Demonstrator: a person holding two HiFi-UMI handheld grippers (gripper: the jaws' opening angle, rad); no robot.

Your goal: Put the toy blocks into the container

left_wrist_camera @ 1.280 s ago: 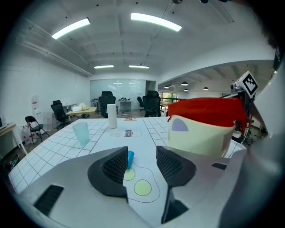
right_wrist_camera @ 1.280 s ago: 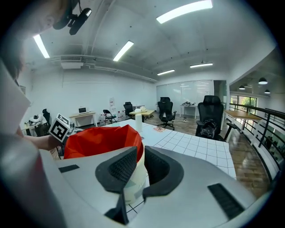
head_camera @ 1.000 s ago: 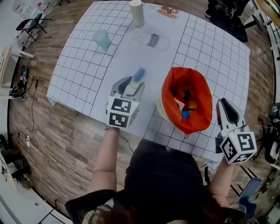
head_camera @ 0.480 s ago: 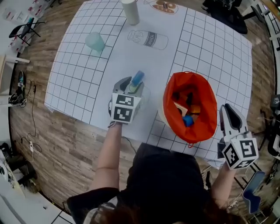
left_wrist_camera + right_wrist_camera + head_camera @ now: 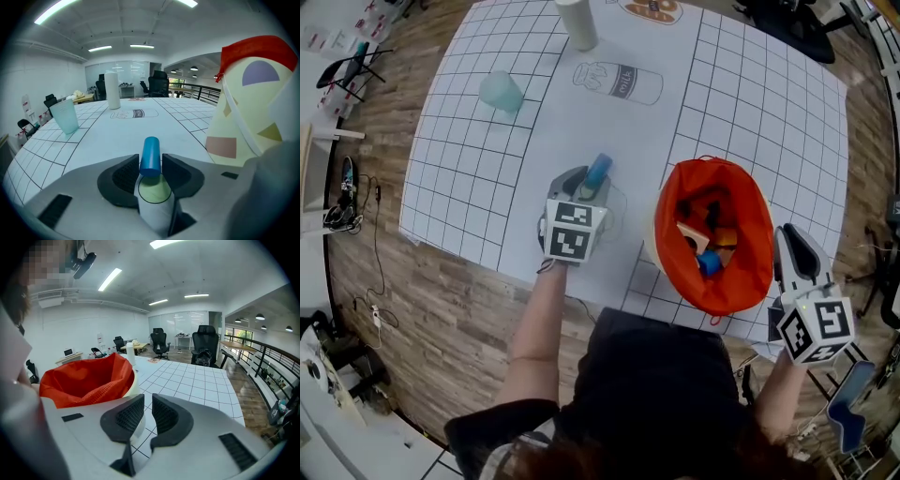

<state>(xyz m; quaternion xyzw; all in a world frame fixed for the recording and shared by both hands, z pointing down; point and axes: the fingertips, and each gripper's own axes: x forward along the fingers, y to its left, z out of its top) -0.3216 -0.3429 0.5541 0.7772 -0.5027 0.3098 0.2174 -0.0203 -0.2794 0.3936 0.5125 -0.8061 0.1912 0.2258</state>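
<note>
A blue cylinder block [image 5: 598, 171] lies on the gridded white mat [image 5: 487, 187], pointing away from me. My left gripper [image 5: 586, 185] sits low on the mat with the block's near end [image 5: 150, 157] between its dark pads. The jaws are closing around it, and the pads stand close at its sides. To the right stands the container [image 5: 750, 216], a pale tub lined with an orange bag, holding several blocks [image 5: 708, 246]. Its wall [image 5: 248, 108] fills the right of the left gripper view. My right gripper [image 5: 794, 242] hovers just right of the container [image 5: 86, 378], its jaws [image 5: 147, 411] slightly apart and empty.
A teal cup [image 5: 499, 91] stands at the mat's far left and a white cylinder [image 5: 576, 23] at the far edge. A bottle outline [image 5: 619, 82] is printed on the mat. The mat's near edge [image 5: 581, 295] borders wooden floor. Office chairs stand beyond the table.
The left gripper's jaws have drawn in closer to the blue cylinder, which stays in place on the mat. The right gripper has barely moved beside the container.
</note>
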